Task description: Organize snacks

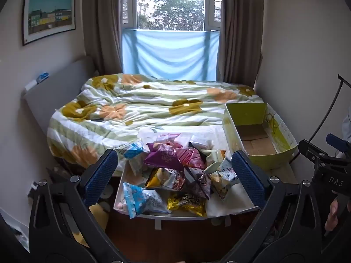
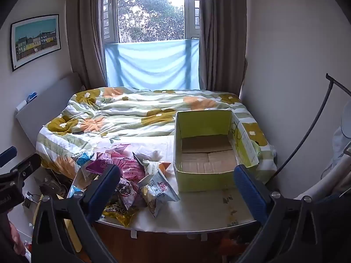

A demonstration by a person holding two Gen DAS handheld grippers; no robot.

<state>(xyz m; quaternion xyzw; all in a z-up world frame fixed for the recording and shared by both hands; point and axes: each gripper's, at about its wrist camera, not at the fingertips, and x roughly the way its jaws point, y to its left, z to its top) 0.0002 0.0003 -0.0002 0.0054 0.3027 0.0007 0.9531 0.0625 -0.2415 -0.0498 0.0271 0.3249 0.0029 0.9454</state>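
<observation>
- The left gripper (image 1: 175, 173) is held wide open, nothing between its blue pads (image 1: 99, 175); it is raised above the near edge of the table (image 1: 232, 210), apart from everything on it.
- Seen from the left wrist, the snacks (image 1: 175, 171) are framed between the two fingers, heaped on the left half of the table.
- The pile is made up of a purple bag (image 1: 163, 156), a pink bag (image 1: 190, 157), a yellow bag (image 1: 186, 203) and a blue-white bag (image 1: 140, 199); the last two are lying at the near rim, the blue-white one overhanging it slightly.
- The right gripper (image 2: 177, 184) is likewise spread wide and empty, held over the near table edge; its left pad (image 2: 103, 186) is seen in front of the pile and its right pad (image 2: 248, 188) in front of the near right corner of the box (image 2: 204, 182).
- The box, green outside with a bare cardboard floor, is set open-topped on the right of the table, its far end against the quilt (image 2: 122, 118).
- Between pile and box a strip of bare tabletop is left, and more bare surface is seen in front of the box up to the near rim.
- A white bag (image 2: 160, 190) with printed characters is lying nearest the box, apart from it.
- Beyond the table the bed is bounded by walls on both sides and by a window (image 2: 151, 11) with curtains (image 2: 85, 32) behind.
- A thin black rod (image 2: 307, 135) is seen curving at the right, well apart from the box.
</observation>
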